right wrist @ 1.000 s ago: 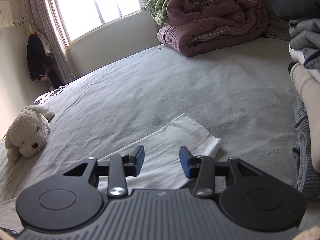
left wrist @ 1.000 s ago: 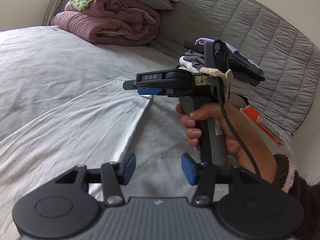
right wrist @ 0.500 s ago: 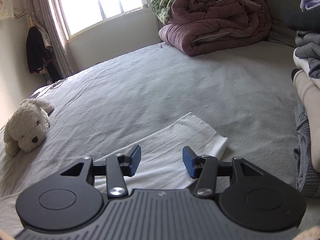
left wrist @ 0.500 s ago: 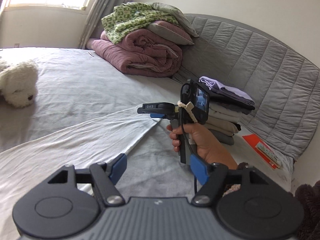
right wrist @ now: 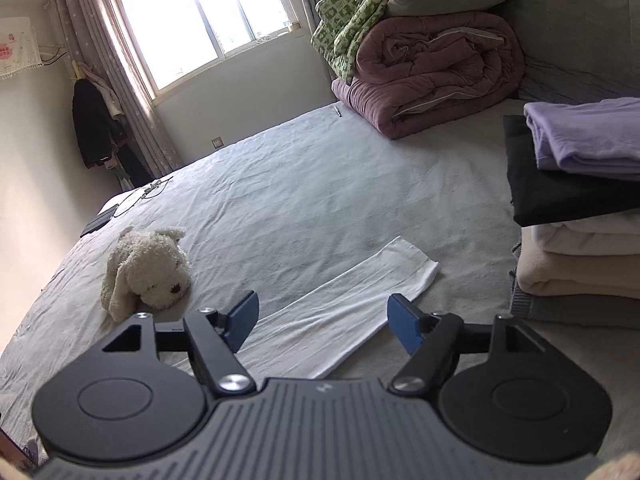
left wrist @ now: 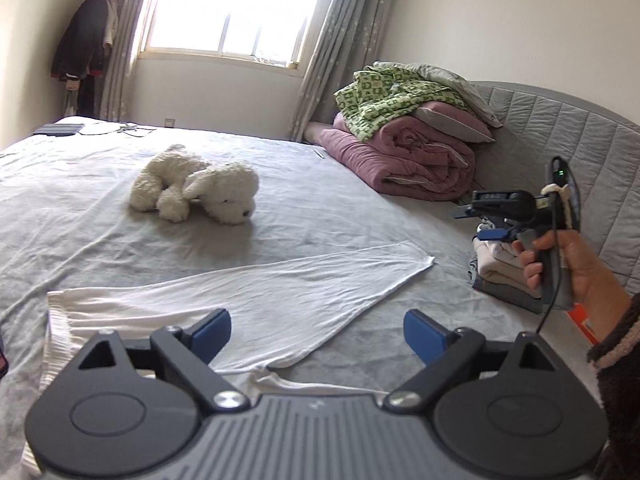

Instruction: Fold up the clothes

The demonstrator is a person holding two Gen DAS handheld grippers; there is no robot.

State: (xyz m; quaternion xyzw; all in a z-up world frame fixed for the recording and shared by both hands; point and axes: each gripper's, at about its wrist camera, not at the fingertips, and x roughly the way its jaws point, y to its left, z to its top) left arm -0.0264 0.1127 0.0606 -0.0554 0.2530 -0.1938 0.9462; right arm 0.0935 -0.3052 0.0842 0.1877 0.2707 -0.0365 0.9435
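A white garment (left wrist: pixel 256 292) lies flat on the grey bed, one long part folded across toward the right. Above its near edge hangs my left gripper (left wrist: pixel 318 330), jaws still opening, nothing between the blue pads. The same white garment (right wrist: pixel 348 304) shows in the right wrist view as a long strip. My right gripper (right wrist: pixel 323 322) hovers over it, jaws also opening and empty. In the left wrist view a person's hand holds the right gripper (left wrist: pixel 486 222) in the air at the right, in front of the stack of folded clothes (left wrist: pixel 500 268).
A white plush dog (left wrist: pixel 196 186) lies on the bed beyond the garment. Rolled maroon and green bedding (left wrist: pixel 404 144) sits against the quilted headboard (left wrist: pixel 560 144). Folded clothes (right wrist: pixel 580 208) are stacked at the right. Dark items and cables (right wrist: pixel 120 208) lie at the far corner.
Both grippers rose and drew back from the white garment while their jaws widened. The left view swung leftward, bringing the plush dog and window into sight.
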